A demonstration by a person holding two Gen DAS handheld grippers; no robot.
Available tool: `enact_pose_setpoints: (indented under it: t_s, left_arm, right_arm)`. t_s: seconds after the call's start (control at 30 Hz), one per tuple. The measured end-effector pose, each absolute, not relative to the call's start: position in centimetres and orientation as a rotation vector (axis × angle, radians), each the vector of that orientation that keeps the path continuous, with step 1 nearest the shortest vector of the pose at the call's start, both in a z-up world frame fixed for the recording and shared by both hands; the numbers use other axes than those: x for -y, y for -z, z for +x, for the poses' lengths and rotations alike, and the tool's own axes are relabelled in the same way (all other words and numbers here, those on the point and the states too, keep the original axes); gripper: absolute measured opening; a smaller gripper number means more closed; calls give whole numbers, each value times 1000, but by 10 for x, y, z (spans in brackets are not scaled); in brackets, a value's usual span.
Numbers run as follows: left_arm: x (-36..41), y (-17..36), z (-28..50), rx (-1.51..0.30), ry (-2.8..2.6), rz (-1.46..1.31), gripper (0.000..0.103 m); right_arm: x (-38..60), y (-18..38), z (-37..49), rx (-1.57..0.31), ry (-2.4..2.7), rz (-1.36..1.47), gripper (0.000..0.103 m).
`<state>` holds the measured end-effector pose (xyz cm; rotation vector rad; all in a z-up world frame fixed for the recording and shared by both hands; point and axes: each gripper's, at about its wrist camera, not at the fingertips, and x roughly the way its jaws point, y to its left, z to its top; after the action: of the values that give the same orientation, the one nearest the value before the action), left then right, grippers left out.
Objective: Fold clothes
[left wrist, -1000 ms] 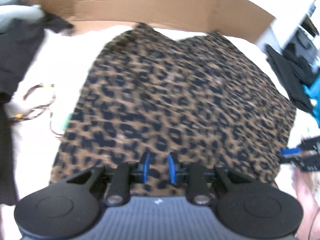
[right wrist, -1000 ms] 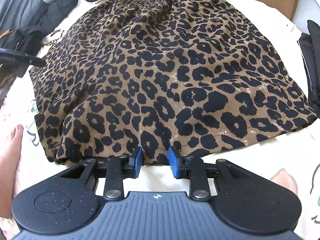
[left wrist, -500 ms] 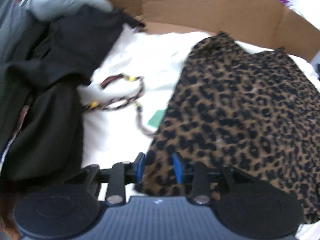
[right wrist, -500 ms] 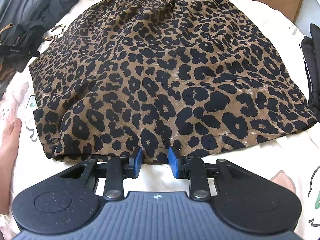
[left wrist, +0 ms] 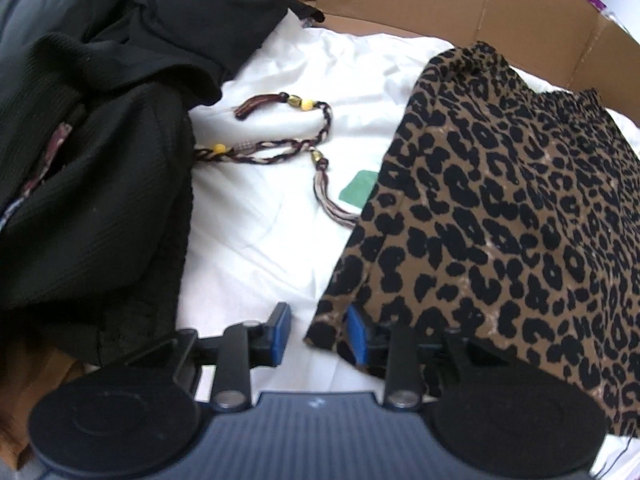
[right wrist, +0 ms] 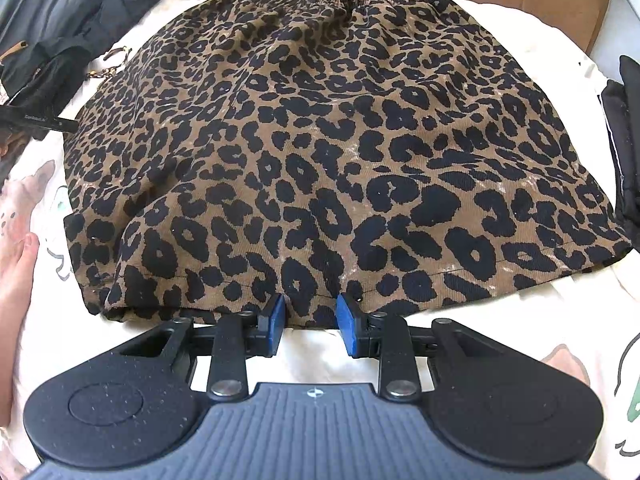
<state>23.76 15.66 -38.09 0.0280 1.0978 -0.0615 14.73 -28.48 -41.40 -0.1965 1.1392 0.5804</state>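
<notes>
A leopard-print skirt (right wrist: 340,140) lies flat on a white sheet, waistband at the far side. In the left wrist view its left edge and near left corner (left wrist: 500,220) fill the right half. My left gripper (left wrist: 318,334) is open at that corner, with the corner of the hem lying between the blue pads and over the right pad. My right gripper (right wrist: 310,322) is open at the middle of the near hem, pads at the fabric's edge. The left gripper's tip (right wrist: 40,122) shows at the skirt's left edge in the right wrist view.
A pile of black and grey clothes (left wrist: 100,140) lies left of the skirt, with a braided beaded cord (left wrist: 280,148) beside it. A cardboard wall (left wrist: 440,4) stands behind. More black clothing (right wrist: 624,140) lies at the right. A bare hand (right wrist: 16,272) rests at the near left.
My left gripper has swung left from over the skirt's middle to its left near corner. My right gripper has stayed at the hem, open.
</notes>
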Motion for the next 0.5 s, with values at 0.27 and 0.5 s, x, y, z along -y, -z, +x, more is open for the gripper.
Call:
enact_pose_setpoints:
  t_s: [0.27,0.5]
  left_arm:
    - [-156,370,242,-1130,86,-11,9]
    - [-179,371,241,-1124,126,-177,11]
  right_arm:
    - [286,413,149,-1146,-575,-179,35]
    - [288,413,149,-1143,-579,-168,35]
